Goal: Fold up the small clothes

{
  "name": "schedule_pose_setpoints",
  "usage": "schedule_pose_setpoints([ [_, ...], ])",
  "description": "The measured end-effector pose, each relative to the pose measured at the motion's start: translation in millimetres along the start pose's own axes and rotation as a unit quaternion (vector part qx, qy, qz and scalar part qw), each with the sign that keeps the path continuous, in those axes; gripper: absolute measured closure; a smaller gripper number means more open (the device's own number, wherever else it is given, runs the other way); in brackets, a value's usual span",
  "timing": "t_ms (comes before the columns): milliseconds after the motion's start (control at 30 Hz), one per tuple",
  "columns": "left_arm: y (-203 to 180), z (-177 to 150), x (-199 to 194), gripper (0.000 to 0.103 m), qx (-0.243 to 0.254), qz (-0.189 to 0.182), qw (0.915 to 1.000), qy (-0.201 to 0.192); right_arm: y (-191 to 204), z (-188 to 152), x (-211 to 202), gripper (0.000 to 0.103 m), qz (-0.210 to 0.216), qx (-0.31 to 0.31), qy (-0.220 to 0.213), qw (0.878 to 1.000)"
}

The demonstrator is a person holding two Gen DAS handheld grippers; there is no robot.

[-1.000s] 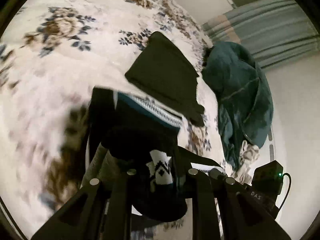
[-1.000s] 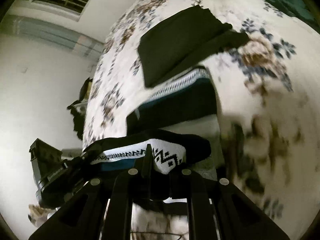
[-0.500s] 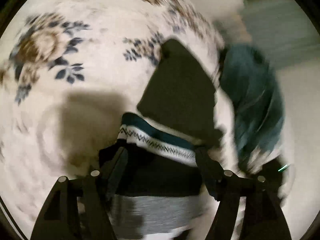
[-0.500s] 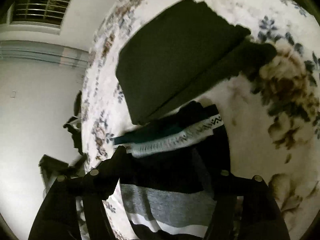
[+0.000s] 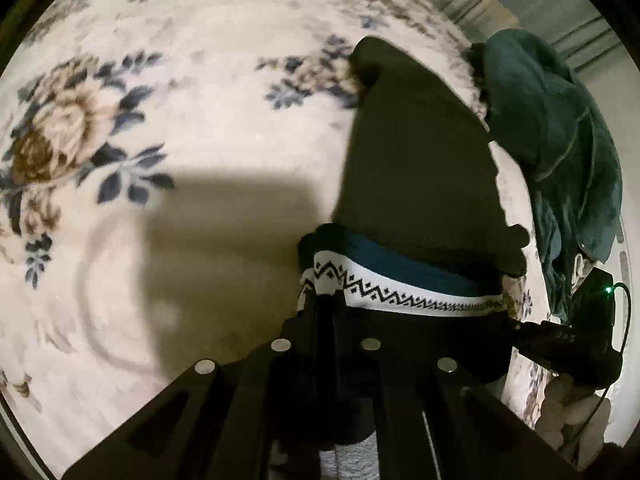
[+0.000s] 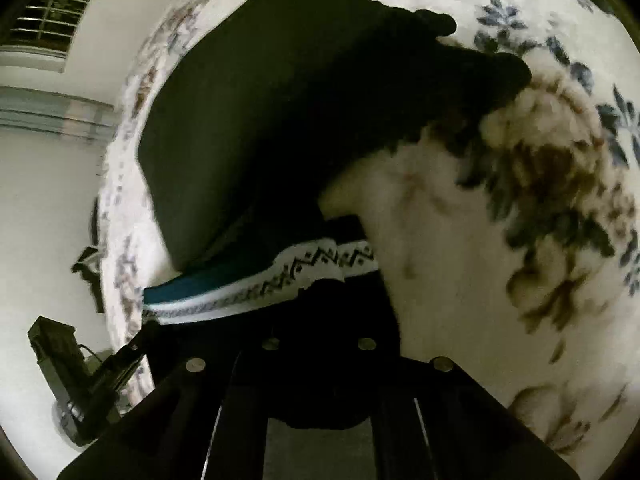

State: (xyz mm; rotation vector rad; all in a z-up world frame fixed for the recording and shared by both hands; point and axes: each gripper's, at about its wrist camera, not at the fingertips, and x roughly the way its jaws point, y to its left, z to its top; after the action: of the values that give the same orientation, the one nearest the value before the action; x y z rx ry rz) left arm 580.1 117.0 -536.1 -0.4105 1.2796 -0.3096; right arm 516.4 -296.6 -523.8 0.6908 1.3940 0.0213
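Observation:
A small dark garment with a white zigzag-patterned band and a teal stripe lies on the floral bed cover, its far edge against a folded dark green garment. My left gripper is shut on the patterned garment's left end. My right gripper is shut on its right end; the band shows there too, under the dark green garment. The other gripper shows at the right edge of the left view and the left edge of the right view.
A crumpled teal cloth lies at the bed's far right, beyond the dark green garment. A curtain and a wall stand behind it. A barred window shows at upper left of the right wrist view.
Both grippers opened half a second ago, then shut again on the patterned garment's ends. The garment now lies closer to the dark green garment, touching it.

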Motion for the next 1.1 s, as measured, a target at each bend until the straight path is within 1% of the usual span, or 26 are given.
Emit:
schedule_pose_setpoints([
  [33,2,-2,-4,0.097,-0.007,-0.021,0.9998,0.004,5,-1,1,0.095,-0.013,-0.011,0.014,1.000],
  [67,4,-4,-10,0.097,-0.015,-0.033,0.9993,0.007,8,-4,-3,0.090,-0.018,-0.019,0.020,0.999],
  [100,6,-9,-17,0.088,-0.023,-0.040,0.9989,0.011,11,-9,-11,0.081,-0.012,-0.027,0.022,0.999],
  [133,7,-17,-27,0.066,-0.033,-0.050,0.9981,0.013,11,-15,-20,0.074,-0.001,-0.035,0.023,0.999],
  [167,7,-27,-38,0.054,-0.040,-0.063,0.9972,0.010,8,-22,-27,0.059,0.003,-0.040,0.021,0.999],
  [200,7,-45,-54,0.038,-0.044,-0.074,0.9963,0.001,4,-34,-38,0.054,0.002,-0.046,0.019,0.999],
  [233,7,-63,-65,0.038,-0.042,-0.080,0.9959,-0.004,0,-46,-45,0.054,0.000,-0.049,0.021,0.999],
  [267,3,-79,-70,0.038,-0.039,-0.074,0.9965,-0.001,-7,-61,-50,0.053,0.001,-0.047,0.028,0.998],
  [300,0,-93,-72,0.038,-0.037,-0.067,0.9971,0.005,-15,-75,-54,0.053,0.007,-0.040,0.038,0.998],
  [333,-1,-119,-76,0.038,-0.035,-0.063,0.9972,0.018,-24,-87,-57,0.053,0.012,-0.034,0.046,0.998],
  [400,-4,-155,-72,0.038,-0.030,-0.049,0.9977,0.036,-42,-118,-54,0.053,0.014,-0.020,0.069,0.997],
  [467,-7,-183,-65,0.043,-0.019,-0.026,0.9985,0.043,-54,-147,-44,0.053,0.014,-0.005,0.090,0.996],
  [533,-10,-203,-58,0.095,-0.011,-0.012,0.9989,0.043,-62,-169,-26,0.053,0.028,0.015,0.112,0.993],
  [567,-10,-208,-59,0.095,-0.008,0.002,0.9995,0.031,-65,-178,-20,0.055,0.041,0.022,0.119,0.992],
  [600,-11,-210,-61,0.095,-0.007,0.008,0.9998,0.019,-65,-187,-16,0.075,0.054,0.024,0.119,0.991],
  [633,-12,-211,-64,0.095,-0.005,0.018,0.9998,0.009,-61,-193,-15,0.090,0.047,0.014,0.111,0.993],
  [667,-12,-210,-69,0.095,-0.002,0.029,0.9996,0.003,-59,-196,-17,0.093,0.037,0.006,0.099,0.994],
  [733,-10,-202,-77,0.095,0.019,0.045,0.9988,-0.001,-57,-196,-29,0.095,0.016,-0.002,0.068,0.998],
  [800,-6,-201,-76,0.095,0.039,0.058,0.9976,0.004,-60,-193,-35,0.097,0.008,0.002,0.060,0.998],
  [867,-6,-203,-75,0.095,0.061,0.067,0.9957,0.020,-58,-189,-37,0.097,-0.001,-0.005,0.071,0.997],
  [900,-7,-205,-76,0.092,0.062,0.062,0.9958,0.028,-55,-190,-38,0.097,-0.003,-0.009,0.076,0.997],
  [967,-7,-213,-81,0.088,0.057,0.030,0.9967,0.048,-43,-188,-40,0.096,0.003,-0.026,0.081,0.996],
  [1033,-4,-223,-88,0.060,0.037,-0.002,0.9984,0.042,-42,-190,-39,0.090,0.007,-0.028,0.094,0.995],
  [1067,-3,-226,-87,0.058,0.033,-0.020,0.9984,0.042,-45,-192,-38,0.077,0.010,-0.025,0.098,0.995],
  [1100,-4,-227,-83,0.057,0.035,-0.013,0.9983,0.044,-48,-194,-33,0.055,0.014,-0.019,0.107,0.994],
])
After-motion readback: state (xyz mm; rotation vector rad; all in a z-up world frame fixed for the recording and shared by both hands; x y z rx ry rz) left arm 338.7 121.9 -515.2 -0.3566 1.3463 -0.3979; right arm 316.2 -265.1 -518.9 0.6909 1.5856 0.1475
